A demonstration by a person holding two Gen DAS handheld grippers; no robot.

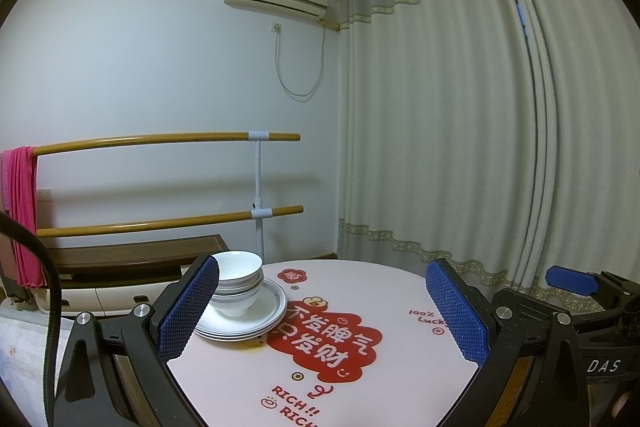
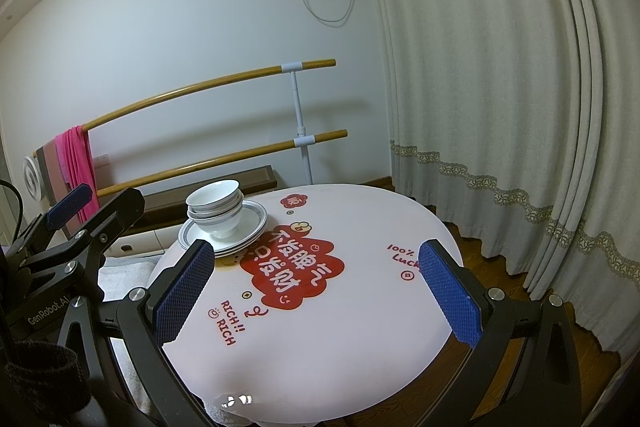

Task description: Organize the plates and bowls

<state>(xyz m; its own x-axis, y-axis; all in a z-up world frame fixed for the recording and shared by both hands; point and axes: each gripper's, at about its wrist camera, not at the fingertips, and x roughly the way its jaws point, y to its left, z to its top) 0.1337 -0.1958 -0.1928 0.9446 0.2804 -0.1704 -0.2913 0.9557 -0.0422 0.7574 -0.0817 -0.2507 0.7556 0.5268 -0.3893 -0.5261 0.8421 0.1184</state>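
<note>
A stack of white bowls [image 1: 237,283] with grey rims sits on a stack of white plates [image 1: 256,321] at the far left of the round table [image 1: 392,291]. The bowls [image 2: 216,209] and plates [image 2: 252,223] also show in the right wrist view. My left gripper [image 1: 320,307] is open and empty, held above the table's near side, its left finger beside the plates. My right gripper [image 2: 316,287] is open and empty above the table's middle. The left gripper also shows at the left edge of the right wrist view [image 2: 76,215].
The table cover [image 2: 304,347] is pale pink with a red printed design. Behind it stand a wooden double-bar rail [image 2: 208,87] with a pink cloth [image 2: 78,159], a low bench [image 1: 132,255], and long curtains [image 2: 500,67] on the right. Wooden floor [image 2: 500,267] lies right of the table.
</note>
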